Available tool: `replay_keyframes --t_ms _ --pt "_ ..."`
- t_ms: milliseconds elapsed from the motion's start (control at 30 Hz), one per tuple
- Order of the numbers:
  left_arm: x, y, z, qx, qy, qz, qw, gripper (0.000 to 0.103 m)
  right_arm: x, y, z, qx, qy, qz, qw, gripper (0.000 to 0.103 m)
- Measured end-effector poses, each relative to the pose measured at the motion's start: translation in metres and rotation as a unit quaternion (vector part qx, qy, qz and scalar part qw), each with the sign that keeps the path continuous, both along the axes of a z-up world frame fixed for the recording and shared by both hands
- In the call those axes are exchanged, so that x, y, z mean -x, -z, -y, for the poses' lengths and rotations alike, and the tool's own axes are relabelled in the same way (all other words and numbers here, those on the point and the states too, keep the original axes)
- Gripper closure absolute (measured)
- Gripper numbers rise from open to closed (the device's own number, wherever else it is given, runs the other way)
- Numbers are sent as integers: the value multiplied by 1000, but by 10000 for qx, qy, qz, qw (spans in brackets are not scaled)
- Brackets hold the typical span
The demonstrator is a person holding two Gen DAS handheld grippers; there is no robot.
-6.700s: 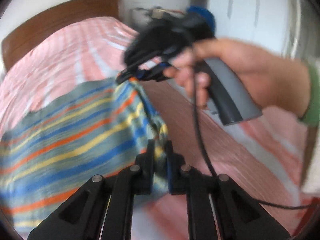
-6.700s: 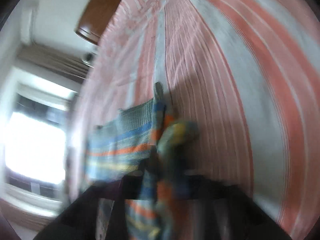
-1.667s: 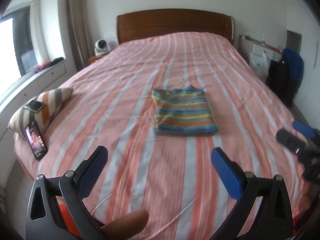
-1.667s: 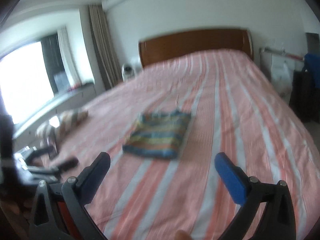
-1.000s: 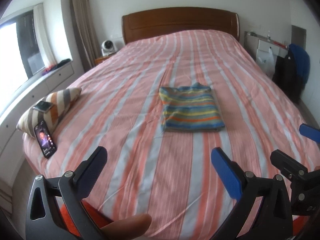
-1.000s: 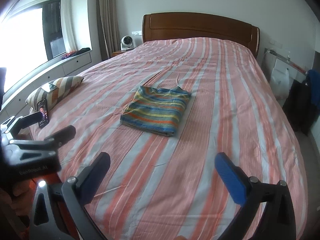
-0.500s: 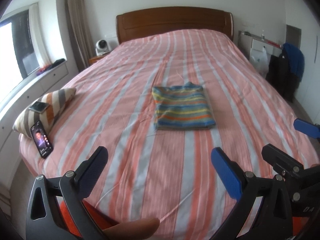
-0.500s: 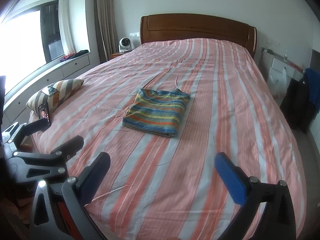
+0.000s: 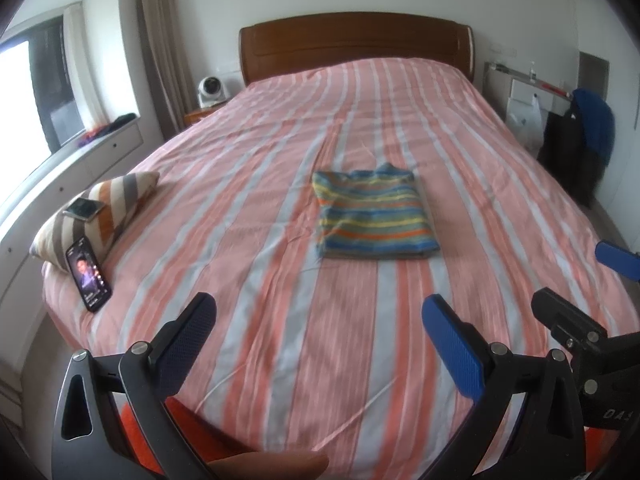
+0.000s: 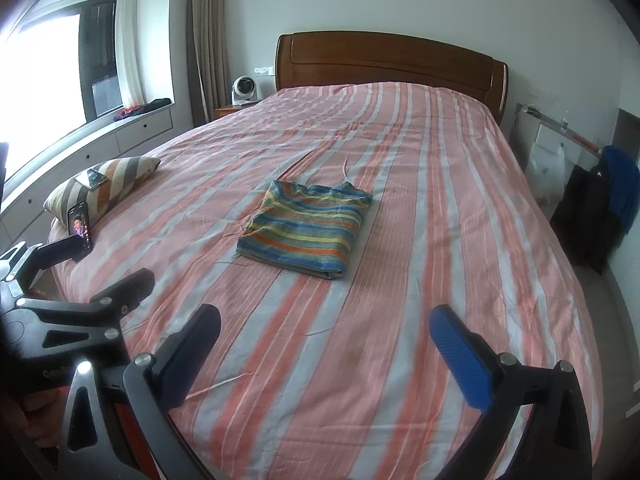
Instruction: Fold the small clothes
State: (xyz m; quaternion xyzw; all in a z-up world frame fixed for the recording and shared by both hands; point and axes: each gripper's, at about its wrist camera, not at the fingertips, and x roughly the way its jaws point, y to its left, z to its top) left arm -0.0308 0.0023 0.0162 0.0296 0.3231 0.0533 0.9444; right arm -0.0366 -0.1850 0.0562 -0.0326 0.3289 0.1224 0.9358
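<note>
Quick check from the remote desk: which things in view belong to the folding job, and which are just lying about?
Job:
- folded striped garment, on the bed
- left gripper, open
- right gripper, open

Lying about:
- striped pillow
- phone on the pillow
- lit phone leaning against it
- fan

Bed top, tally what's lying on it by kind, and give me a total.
Folded garment: 1
Pillow: 1
Phones: 2, one on the pillow, one propped against it
Total: 4
</note>
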Motion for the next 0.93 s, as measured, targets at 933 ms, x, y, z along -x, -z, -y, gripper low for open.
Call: replay_keyframes --t_ms 933 --pt "4 5 2 -95 -18 118 9999 0 -2 11 4 -76 95 -107 9999 0"
